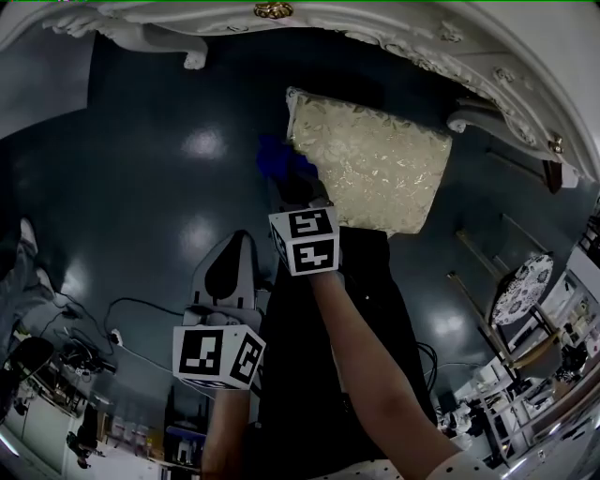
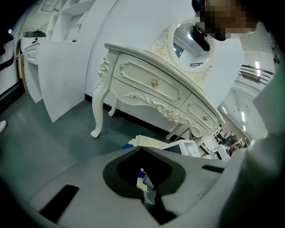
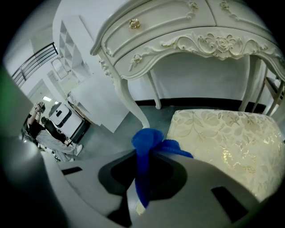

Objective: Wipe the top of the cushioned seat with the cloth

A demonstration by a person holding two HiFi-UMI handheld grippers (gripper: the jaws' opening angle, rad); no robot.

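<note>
The cushioned seat point(image 1: 370, 169) has a cream floral top and stands on the dark floor in front of the dressing table. My right gripper point(image 1: 296, 192) hangs at the seat's left edge, shut on a bunched blue cloth point(image 1: 279, 157). In the right gripper view the cloth point(image 3: 149, 140) sticks out between the jaws of the right gripper point(image 3: 147, 156), just left of the seat point(image 3: 222, 138) and off its top. My left gripper point(image 1: 230, 267) is held back, lower left, over the floor. The left gripper point(image 2: 143, 153) has its jaws together with nothing in them. Past it show the seat's edge point(image 2: 153, 142) and a bit of cloth point(image 2: 128, 145).
The white carved dressing table point(image 1: 375, 28) curves along the top of the head view, one leg point(image 1: 192, 58) on the floor left of the seat. Cables point(image 1: 141, 305) trail at lower left. A round patterned piece point(image 1: 522, 289) and rods stand at the right.
</note>
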